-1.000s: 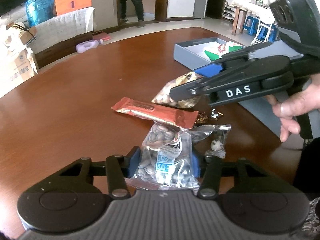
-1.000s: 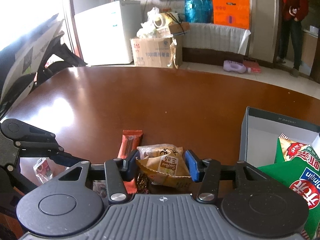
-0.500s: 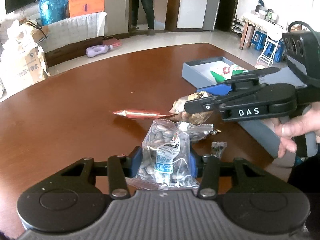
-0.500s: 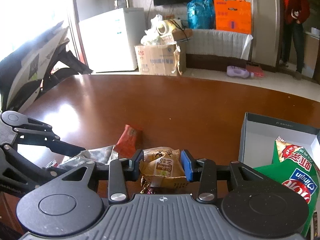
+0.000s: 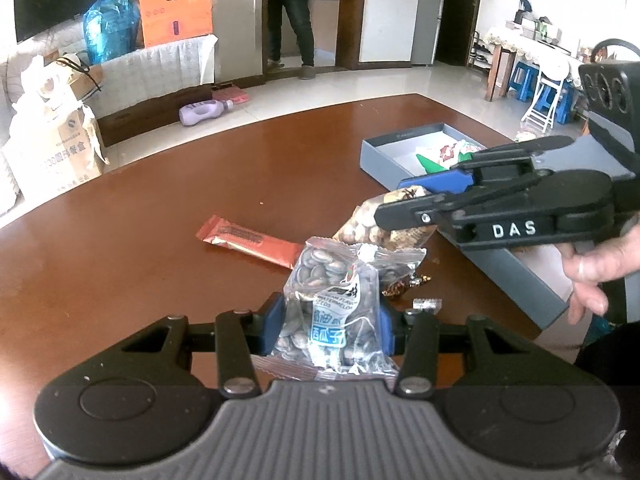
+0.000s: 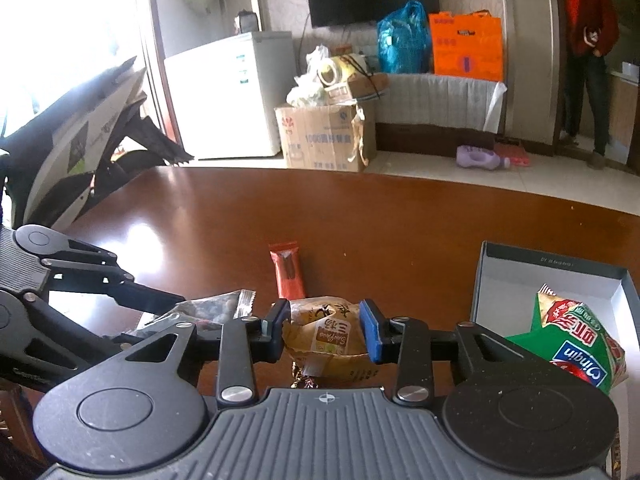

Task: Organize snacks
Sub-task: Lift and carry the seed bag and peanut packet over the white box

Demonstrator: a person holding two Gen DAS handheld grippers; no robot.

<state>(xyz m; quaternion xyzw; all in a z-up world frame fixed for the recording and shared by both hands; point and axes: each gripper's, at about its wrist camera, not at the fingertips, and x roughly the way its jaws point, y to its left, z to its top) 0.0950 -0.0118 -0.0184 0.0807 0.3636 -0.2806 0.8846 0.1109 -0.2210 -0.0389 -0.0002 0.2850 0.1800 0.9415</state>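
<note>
Two grippers, each clamped on a snack: left gripper (image 5: 326, 330) pinching clear bag of watermelon seeds (image 5: 334, 312), right gripper (image 6: 325, 332), jaws just closing further, squeezing yellow packet (image 6: 326, 334). Both raised over brown table (image 5: 140, 264); grey box (image 6: 552, 276) beside.

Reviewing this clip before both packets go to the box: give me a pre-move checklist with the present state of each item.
1. Left gripper clamped on the watermelon seed packet: ok, pads press both sides.
2. Right gripper, whose jaws have just been closing, clamped on the yellow snack packet: ok.
3. Both packets clear of the table: cannot tell.
4. Grey box open with room: ok, only the green chip bag shows inside.
5. Red bar out of the way: ok, lying flat on the table.
6. Small candies snagged on either packet: cannot tell.
</note>
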